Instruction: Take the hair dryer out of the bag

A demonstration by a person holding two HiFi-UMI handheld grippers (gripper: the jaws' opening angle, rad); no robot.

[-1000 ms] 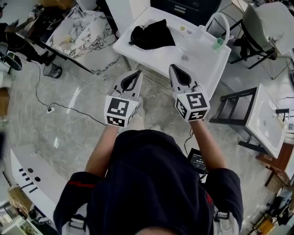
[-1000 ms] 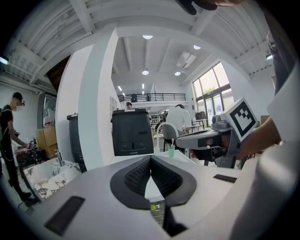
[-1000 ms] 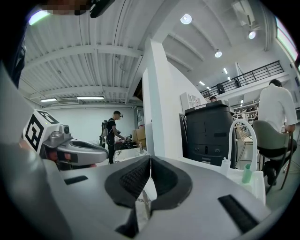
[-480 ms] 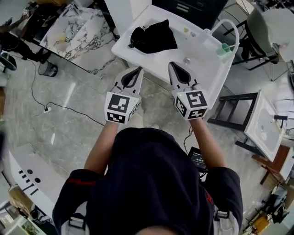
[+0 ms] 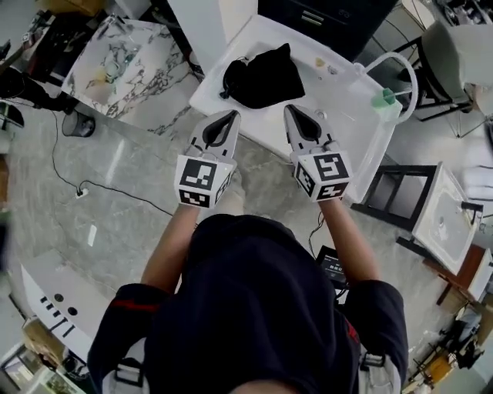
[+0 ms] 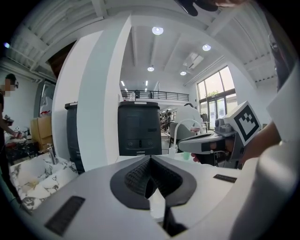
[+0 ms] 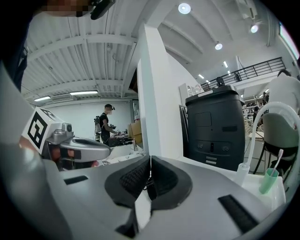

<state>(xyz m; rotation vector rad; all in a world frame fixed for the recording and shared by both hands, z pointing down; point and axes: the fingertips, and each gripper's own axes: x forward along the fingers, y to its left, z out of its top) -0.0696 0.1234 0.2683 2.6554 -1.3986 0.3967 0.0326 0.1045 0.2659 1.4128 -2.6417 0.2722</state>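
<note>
A black drawstring bag (image 5: 262, 77) lies on the white table (image 5: 339, 115), toward its far left part. The hair dryer is not visible; the bag hides whatever is inside. My left gripper (image 5: 229, 117) is shut and empty, its tips at the table's near edge, short of the bag. My right gripper (image 5: 290, 112) is shut and empty too, its tips just over the near edge, right of the bag. In the left gripper view the left gripper's (image 6: 150, 158) pads meet, and the right gripper (image 6: 208, 143) shows beside it. The right gripper's (image 7: 150, 159) pads also meet in its own view.
A green cup (image 5: 384, 98) and a white hose loop (image 5: 400, 65) stand at the table's right end. A dark cabinet (image 5: 323, 19) is behind the table, a marble-topped table (image 5: 123, 65) to the left, a black stand (image 5: 393, 192) to the right. A cable (image 5: 69, 181) crosses the floor.
Both grippers have moved forward toward the white table, from over the floor to its near edge, staying shut. The bag now lies closer to their tips.
</note>
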